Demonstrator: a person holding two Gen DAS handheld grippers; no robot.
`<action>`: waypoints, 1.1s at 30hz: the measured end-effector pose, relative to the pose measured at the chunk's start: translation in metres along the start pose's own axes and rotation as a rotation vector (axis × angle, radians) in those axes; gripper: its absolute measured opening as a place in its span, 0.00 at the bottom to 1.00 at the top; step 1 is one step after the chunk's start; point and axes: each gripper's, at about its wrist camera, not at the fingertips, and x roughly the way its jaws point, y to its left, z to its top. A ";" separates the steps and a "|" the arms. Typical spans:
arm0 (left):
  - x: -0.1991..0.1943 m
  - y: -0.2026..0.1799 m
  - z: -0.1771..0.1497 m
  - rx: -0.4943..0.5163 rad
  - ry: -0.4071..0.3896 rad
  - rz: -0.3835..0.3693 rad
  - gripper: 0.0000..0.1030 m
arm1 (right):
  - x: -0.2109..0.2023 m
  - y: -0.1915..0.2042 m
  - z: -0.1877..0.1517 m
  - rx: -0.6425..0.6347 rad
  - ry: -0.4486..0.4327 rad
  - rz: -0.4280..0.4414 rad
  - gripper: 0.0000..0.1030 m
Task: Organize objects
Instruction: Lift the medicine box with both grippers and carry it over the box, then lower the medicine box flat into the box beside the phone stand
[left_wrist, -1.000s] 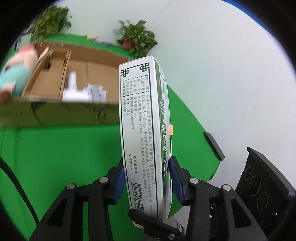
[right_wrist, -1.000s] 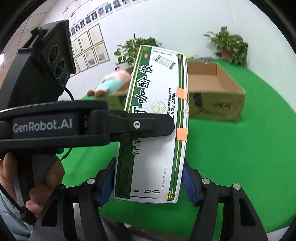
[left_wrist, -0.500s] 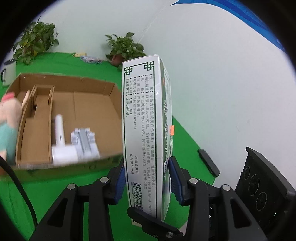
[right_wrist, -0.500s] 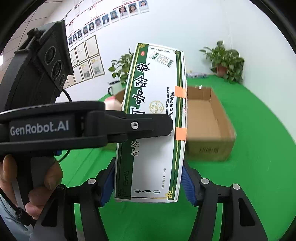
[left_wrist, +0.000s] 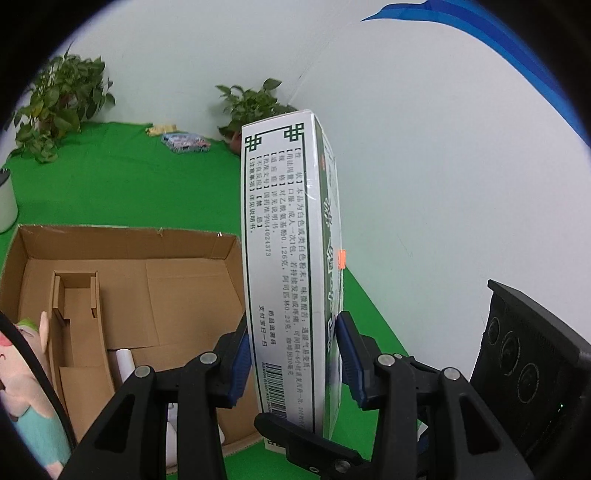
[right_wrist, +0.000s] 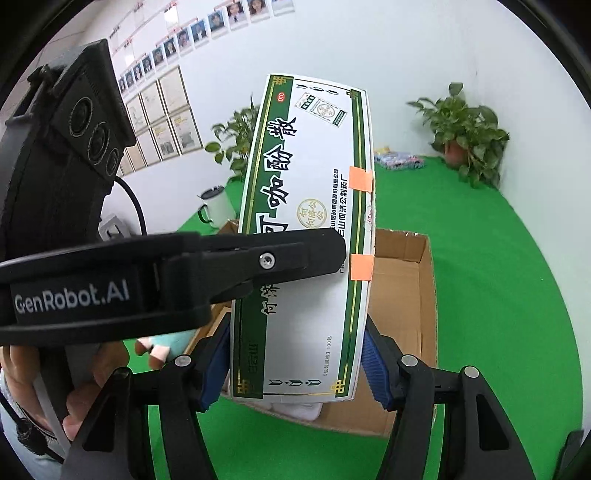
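We carry the box (left_wrist: 291, 266) with both tongs, left tongs (left_wrist: 291, 360) and right tongs (right_wrist: 295, 363) clamped on it, above the carton (left_wrist: 155, 280). Next, probably lower and release.

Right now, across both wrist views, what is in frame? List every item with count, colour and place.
medicine box: 1, white and green, upright, held by both grippers over the carton.
cardboard carton: 1, brown, open, on the green table.
plush toy: 1, pink and teal, at the carton's left side.
white items: count unclear, inside the carton.
mug: 1, white, behind the carton.
potted plants: 2, green, by the wall.
small packets: colourful, far table edge.
left gripper: black, blue pads.
right gripper: black, blue pads.
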 end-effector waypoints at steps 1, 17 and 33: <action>0.009 0.007 0.000 -0.015 0.024 -0.001 0.40 | 0.006 -0.003 0.003 0.005 0.016 0.003 0.58; 0.135 0.080 -0.065 -0.205 0.271 -0.032 0.37 | 0.128 -0.069 -0.052 0.151 0.328 0.037 0.59; 0.161 0.105 -0.069 -0.227 0.382 0.061 0.52 | 0.173 -0.065 -0.071 0.162 0.462 -0.023 0.58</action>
